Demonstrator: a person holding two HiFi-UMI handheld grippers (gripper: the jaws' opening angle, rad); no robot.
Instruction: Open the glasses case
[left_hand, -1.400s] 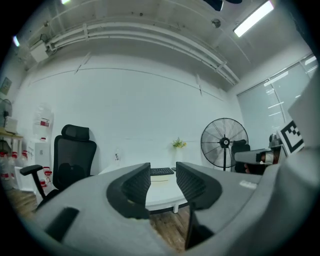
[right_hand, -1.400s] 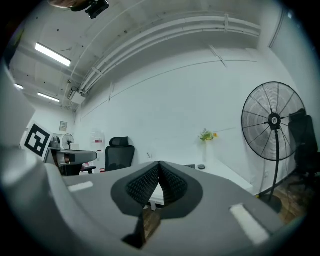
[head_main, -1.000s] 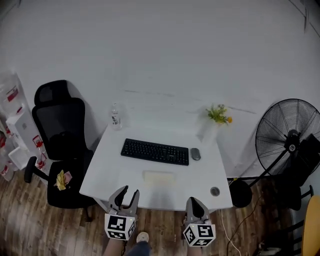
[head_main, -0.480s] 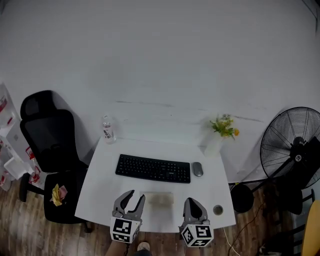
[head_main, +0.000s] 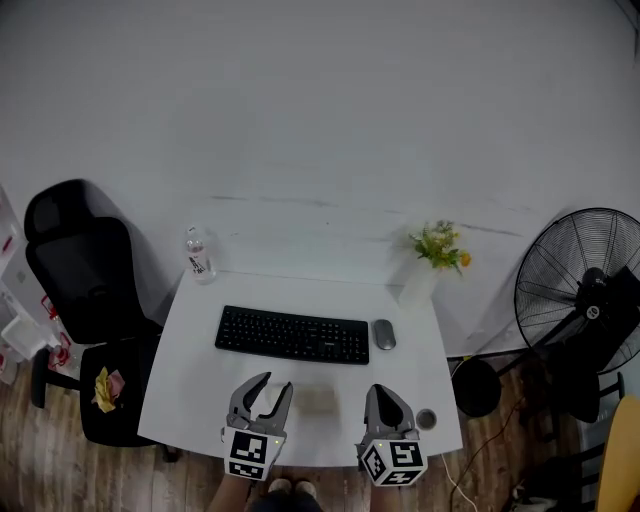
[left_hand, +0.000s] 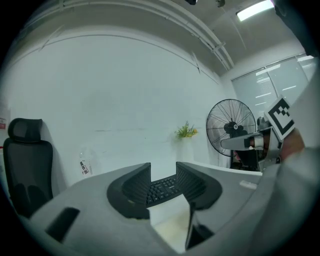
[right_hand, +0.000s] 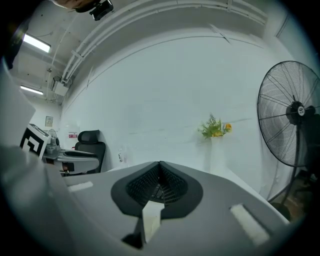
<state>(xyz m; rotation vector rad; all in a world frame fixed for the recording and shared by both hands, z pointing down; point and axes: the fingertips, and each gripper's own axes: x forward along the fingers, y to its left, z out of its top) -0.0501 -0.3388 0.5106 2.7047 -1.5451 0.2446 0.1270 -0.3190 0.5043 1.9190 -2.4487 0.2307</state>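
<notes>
The glasses case (head_main: 315, 399) is a pale flat oblong on the white desk (head_main: 190, 385), just in front of the black keyboard (head_main: 292, 335). My left gripper (head_main: 266, 385) hangs over the desk's front edge to the left of the case, jaws open and empty. In the left gripper view the left gripper (left_hand: 163, 175) frames the keyboard (left_hand: 162, 189) between its jaws. My right gripper (head_main: 385, 394) is right of the case with its jaws together; in the right gripper view the right gripper (right_hand: 160, 166) holds nothing. Neither gripper touches the case.
A grey mouse (head_main: 384, 334) lies right of the keyboard. A water bottle (head_main: 198, 254) stands at the back left, a vase of flowers (head_main: 433, 256) at the back right, a small round disc (head_main: 427, 418) at the front right. An office chair (head_main: 75, 270) stands left, a fan (head_main: 585, 290) right.
Both grippers have come forward from below the desk's front edge to either side of the case. The head view has shifted, so the desk sits lower in it. The jaws keep their spacing.
</notes>
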